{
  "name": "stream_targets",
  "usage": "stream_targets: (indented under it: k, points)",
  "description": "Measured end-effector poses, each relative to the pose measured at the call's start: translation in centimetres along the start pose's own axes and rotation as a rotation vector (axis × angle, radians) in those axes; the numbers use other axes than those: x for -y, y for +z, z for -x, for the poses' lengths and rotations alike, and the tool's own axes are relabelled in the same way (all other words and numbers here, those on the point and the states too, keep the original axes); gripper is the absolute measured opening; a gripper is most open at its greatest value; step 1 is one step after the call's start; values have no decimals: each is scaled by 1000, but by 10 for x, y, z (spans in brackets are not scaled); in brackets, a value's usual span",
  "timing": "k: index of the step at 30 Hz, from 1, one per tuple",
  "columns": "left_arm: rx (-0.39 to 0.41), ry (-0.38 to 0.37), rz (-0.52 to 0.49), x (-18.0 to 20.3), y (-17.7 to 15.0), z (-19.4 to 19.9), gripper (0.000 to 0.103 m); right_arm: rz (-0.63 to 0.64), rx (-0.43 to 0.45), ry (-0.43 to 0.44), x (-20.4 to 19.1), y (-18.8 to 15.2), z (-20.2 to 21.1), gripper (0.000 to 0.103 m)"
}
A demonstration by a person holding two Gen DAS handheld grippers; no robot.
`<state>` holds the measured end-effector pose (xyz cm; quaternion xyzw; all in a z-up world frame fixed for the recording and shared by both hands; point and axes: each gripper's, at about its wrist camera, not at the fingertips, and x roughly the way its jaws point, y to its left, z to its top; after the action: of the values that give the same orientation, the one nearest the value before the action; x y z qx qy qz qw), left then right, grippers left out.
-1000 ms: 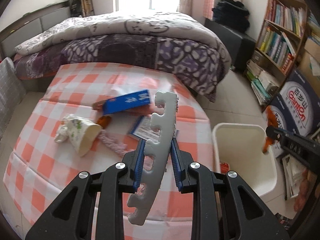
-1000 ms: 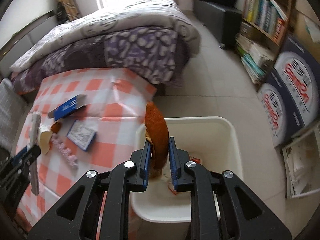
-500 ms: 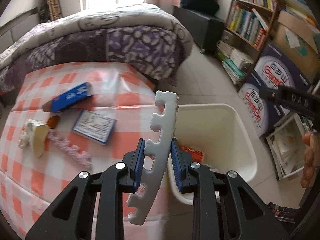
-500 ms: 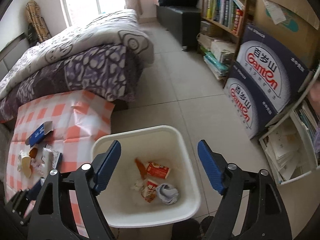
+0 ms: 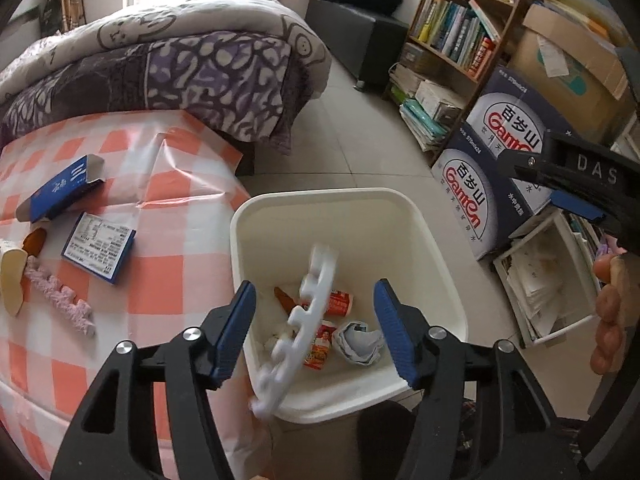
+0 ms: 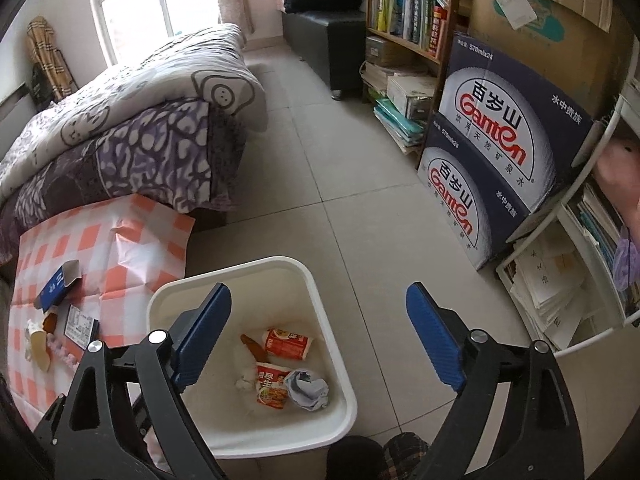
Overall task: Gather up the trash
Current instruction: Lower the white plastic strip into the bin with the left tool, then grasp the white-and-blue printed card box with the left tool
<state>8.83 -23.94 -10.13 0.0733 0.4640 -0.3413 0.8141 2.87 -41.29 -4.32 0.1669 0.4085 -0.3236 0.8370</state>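
Observation:
A white bin [image 5: 424, 236] stands on the floor beside the checked table [image 5: 168, 272]. My left gripper [image 5: 316, 332] is open above the bin, and a white notched foam piece [image 5: 308, 320] is loose between its jaws, blurred, over the bin. In the bin lie red snack wrappers [image 5: 338, 302], a crumpled grey paper [image 5: 358, 342] and a brown peel [image 5: 284, 298]. My right gripper [image 6: 320, 336] is open and empty above the bin [image 6: 320, 292]. On the table lie a blue box [image 5: 60, 188], a dark blue packet [image 5: 100, 246], a paper cup [image 5: 10, 280] and a pink strip [image 5: 60, 304].
A bed with a purple quilt [image 5: 160, 52] is behind the table. Stacked Ganten cartons [image 5: 500, 164], a bookshelf [image 5: 452, 28] and a white rack with papers [image 5: 540, 280] line the right side. Tiled floor [image 6: 352, 184] lies between bed and cartons.
My left gripper moved right from over the table to over the bin and opened, letting go of the foam piece. My right gripper opened, dropping the brown peel into the bin, then drew back.

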Motion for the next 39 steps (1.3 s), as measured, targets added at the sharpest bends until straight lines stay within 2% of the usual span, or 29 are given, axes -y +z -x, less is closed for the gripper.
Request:
stream_targets:
  k: [2, 6, 10, 12, 17, 18, 22, 25, 26, 28, 32, 34, 35, 39]
  points:
    - [-4, 15, -1, -1, 0, -2, 68, -5, -1, 0, 0, 0, 0, 88]
    - [-10, 54, 28, -14, 1, -3, 70, 1, -12, 18, -7, -1, -1, 91]
    - [-9, 144, 98, -41, 4, -5, 76, 0, -36, 32, -13, -3, -4, 93]
    - [-11, 206, 156, -58, 8, -7, 78, -11, -58, 48, -13, -4, -7, 93]
    - [-42, 351, 380, -120, 17, -27, 80, -37, -89, 64, -15, -4, -11, 93]
    - [-59, 399, 428, -133, 20, -35, 80, -37, -90, 69, -17, -3, -11, 93]
    - [-95, 459, 557, -166, 30, -59, 80, -19, -91, 92, -29, 1, -12, 93]
    - [-130, 464, 641, -180, 35, -75, 80, -14, -94, 113, -35, 4, -11, 94]
    - [-142, 475, 651, -183, 38, -81, 80, -12, -95, 118, -37, 4, -11, 94]
    - [-152, 508, 656, -187, 42, -88, 87, -8, -101, 128, -42, 5, -12, 95]
    - [-152, 505, 661, -190, 46, -88, 87, -5, -119, 144, -50, 4, -15, 95]
    - [-153, 481, 614, -188, 45, -86, 77, -3, -128, 147, -55, 3, -16, 95]
    - [-144, 468, 581, -186, 44, -82, 65, -2, -132, 147, -57, 2, -17, 95]
    - [-146, 375, 500, -183, 31, -66, 62, 12, -154, 156, -72, -3, -20, 95]
